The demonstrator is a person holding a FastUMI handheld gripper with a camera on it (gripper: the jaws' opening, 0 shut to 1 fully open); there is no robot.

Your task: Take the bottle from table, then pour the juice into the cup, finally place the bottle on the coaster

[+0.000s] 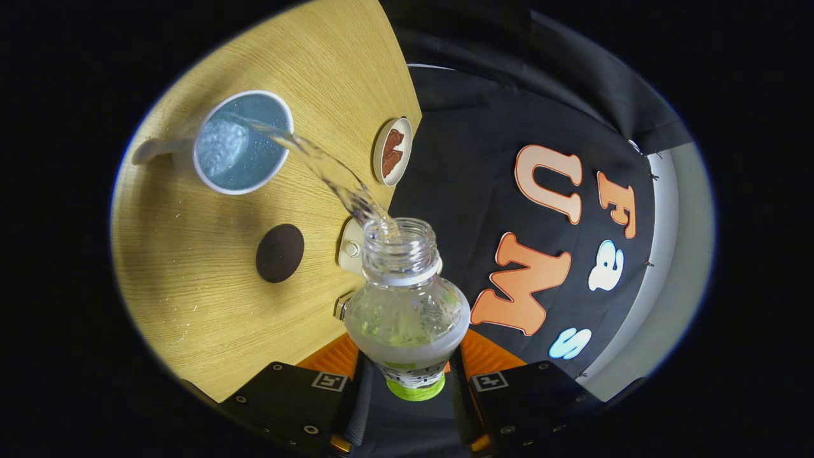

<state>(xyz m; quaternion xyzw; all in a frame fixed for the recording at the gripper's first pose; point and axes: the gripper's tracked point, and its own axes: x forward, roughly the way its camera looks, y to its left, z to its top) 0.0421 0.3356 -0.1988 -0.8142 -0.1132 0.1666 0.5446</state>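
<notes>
hand-held gripper point(412, 381) – fingers pinching the clear plastic bottle point(407, 305) between them | bottle tilted, uncapped, clear stream arcing into the white cup point(243, 141) on the pale wooden counter point(191, 299) | dark round coaster point(280, 252) – near the cup, bare

So the bottle point(407, 305) sits between the two fingers of the tongs point(410, 381), both pressing its sides, neck pointing ahead and tipped toward the bench point(191, 305). A stream of liquid point(318, 168) runs from its mouth into the cup point(243, 141), which stands on the bench well beyond the fingers. The coaster point(279, 252) lies on the bench between cup and bottle, apart from both. A small dish point(392, 151) sits at the bench's edge, beside the cup.
</notes>
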